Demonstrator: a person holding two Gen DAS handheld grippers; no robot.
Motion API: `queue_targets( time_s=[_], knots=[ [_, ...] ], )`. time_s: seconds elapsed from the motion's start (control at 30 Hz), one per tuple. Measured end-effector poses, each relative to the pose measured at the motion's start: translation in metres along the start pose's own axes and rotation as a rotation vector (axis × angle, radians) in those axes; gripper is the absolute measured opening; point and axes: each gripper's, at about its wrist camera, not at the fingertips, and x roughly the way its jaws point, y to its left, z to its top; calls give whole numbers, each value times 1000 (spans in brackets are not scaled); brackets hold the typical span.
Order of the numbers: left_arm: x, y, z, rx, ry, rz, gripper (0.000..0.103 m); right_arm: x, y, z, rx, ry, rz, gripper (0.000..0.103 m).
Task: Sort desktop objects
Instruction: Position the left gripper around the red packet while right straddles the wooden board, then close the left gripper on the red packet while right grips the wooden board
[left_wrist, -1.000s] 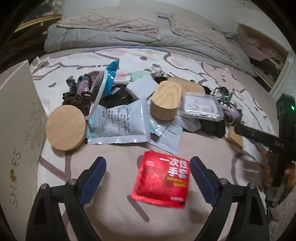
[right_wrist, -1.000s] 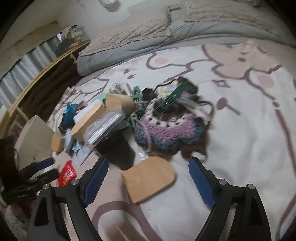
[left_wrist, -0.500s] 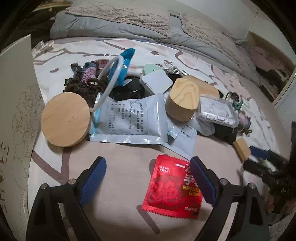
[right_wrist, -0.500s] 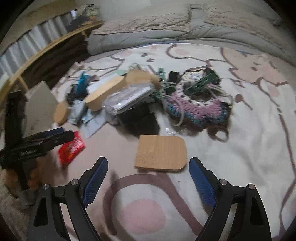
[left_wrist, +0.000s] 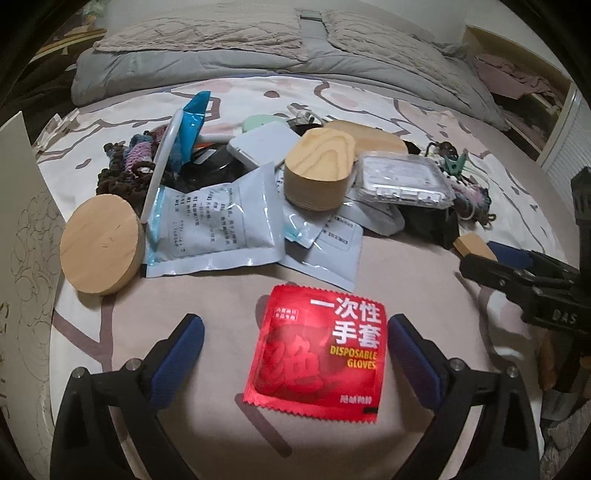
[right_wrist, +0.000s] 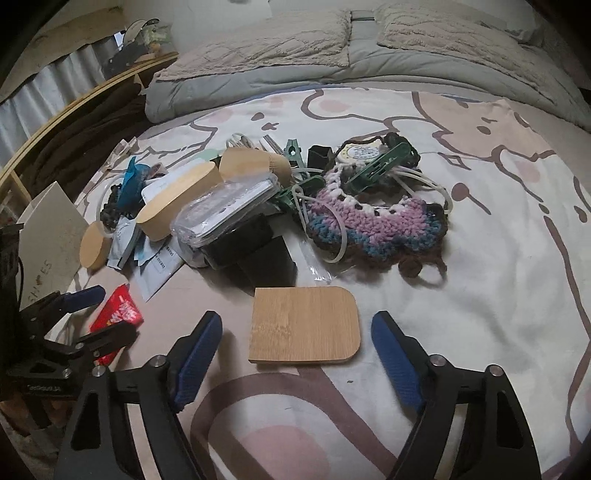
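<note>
A red packet of disposable gloves (left_wrist: 317, 350) lies flat on the patterned bed sheet (left_wrist: 207, 369). My left gripper (left_wrist: 295, 325) straddles it with its jaws opening; the blue pads (left_wrist: 177, 350) stand clear of it, the right one close to its edge. In the right wrist view a flat wooden board (right_wrist: 304, 325) with rounded corners lies on the sheet between the jaws of my right gripper (right_wrist: 296, 319). Those jaws are closing, and neither pad touches the board. The red packet (right_wrist: 116, 308) and left gripper (right_wrist: 107, 314) also show at that view's left.
Behind both grippers is a pile: a round wooden disc (left_wrist: 101, 243), an oval wooden box (left_wrist: 319, 173), white pouches (left_wrist: 214, 225), a clear plastic case (left_wrist: 402, 181), a crochet piece (right_wrist: 380, 225) with green clips. A cardboard box (left_wrist: 18, 221) stands left; a grey duvet (left_wrist: 258, 55) lies behind.
The right gripper has swung so the wooden board sits centred between its jaws, which have narrowed a little. The left gripper's jaws have spread slightly around the red packet.
</note>
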Motion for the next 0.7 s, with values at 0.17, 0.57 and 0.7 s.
queue_targets(
  time_s=[0.17, 0.57, 0.7],
  knots=[
    [-9, -3, 0, 54, -14, 21, 100, -1, -5, -1, 27, -24, -7, 56],
    [-8, -22, -4, 270, -10, 18, 98, 1, -1, -3, 9, -36, -29, 56],
    [-4, -18, -4, 248, 14, -7, 94, 1, 0, -3, 8, -36, -32, 56]
  ],
)
